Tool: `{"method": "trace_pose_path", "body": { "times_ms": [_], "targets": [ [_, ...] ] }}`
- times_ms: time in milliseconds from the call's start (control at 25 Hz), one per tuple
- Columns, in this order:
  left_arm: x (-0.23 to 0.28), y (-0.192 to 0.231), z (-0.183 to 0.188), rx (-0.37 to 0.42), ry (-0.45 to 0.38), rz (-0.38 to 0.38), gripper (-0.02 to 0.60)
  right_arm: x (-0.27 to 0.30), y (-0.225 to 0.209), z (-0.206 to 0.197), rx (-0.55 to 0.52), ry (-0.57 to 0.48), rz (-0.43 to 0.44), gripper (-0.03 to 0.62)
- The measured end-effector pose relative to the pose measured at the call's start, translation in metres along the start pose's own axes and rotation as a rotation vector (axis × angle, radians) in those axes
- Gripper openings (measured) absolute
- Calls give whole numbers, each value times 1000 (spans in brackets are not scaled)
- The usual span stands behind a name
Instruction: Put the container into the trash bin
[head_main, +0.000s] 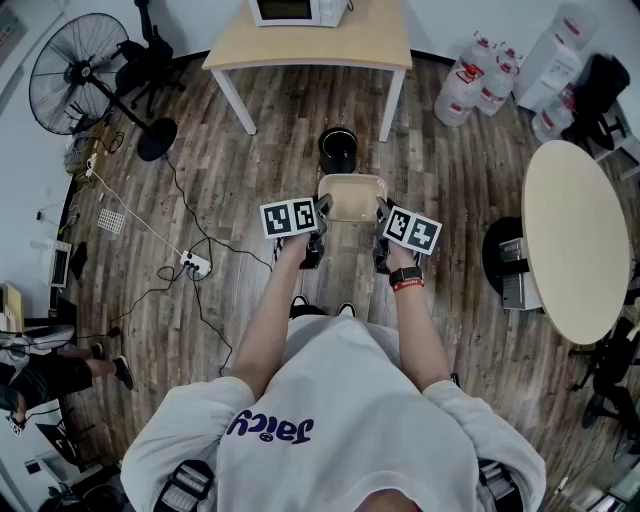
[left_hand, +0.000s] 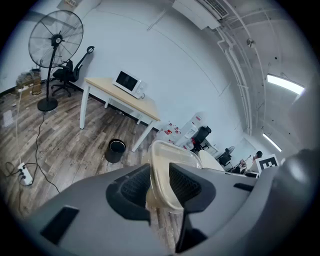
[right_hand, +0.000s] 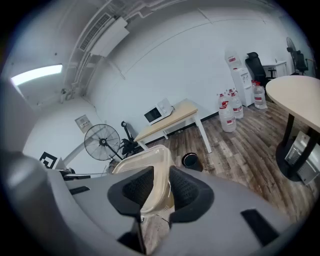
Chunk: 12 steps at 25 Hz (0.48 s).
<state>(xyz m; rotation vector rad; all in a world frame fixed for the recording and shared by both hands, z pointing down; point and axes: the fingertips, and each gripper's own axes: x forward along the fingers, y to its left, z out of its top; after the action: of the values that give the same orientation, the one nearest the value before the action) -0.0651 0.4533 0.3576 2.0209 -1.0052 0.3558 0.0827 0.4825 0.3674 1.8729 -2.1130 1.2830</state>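
Observation:
A clear rectangular plastic container (head_main: 352, 197) hangs in the air in front of me, held by both grippers. My left gripper (head_main: 322, 212) is shut on its left rim, and the rim (left_hand: 159, 170) runs between the two black pads. My right gripper (head_main: 381, 215) is shut on the right rim (right_hand: 160, 182) in the same way. The black round trash bin (head_main: 338, 149) stands on the wood floor just beyond the container, near a table leg. It also shows as a small black trash bin (left_hand: 116, 150) in the left gripper view and as the bin (right_hand: 190, 161) in the right gripper view.
A light wood table (head_main: 310, 45) with a microwave (head_main: 298, 10) stands behind the bin. A standing fan (head_main: 82, 85) and a power strip (head_main: 194, 264) with cables lie left. A round table (head_main: 575, 240) and water jugs (head_main: 465, 85) are right.

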Motion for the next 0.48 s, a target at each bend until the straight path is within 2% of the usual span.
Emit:
{"method": "trace_pose_path", "body": {
  "times_ms": [240, 480],
  "targets": [
    [9, -4, -10, -23, -5, 35, 133, 3, -14, -3, 14, 29, 18, 118],
    [24, 11, -10, -62, 23, 9, 126, 24, -23, -7, 51, 68, 19, 120]
  ]
}}
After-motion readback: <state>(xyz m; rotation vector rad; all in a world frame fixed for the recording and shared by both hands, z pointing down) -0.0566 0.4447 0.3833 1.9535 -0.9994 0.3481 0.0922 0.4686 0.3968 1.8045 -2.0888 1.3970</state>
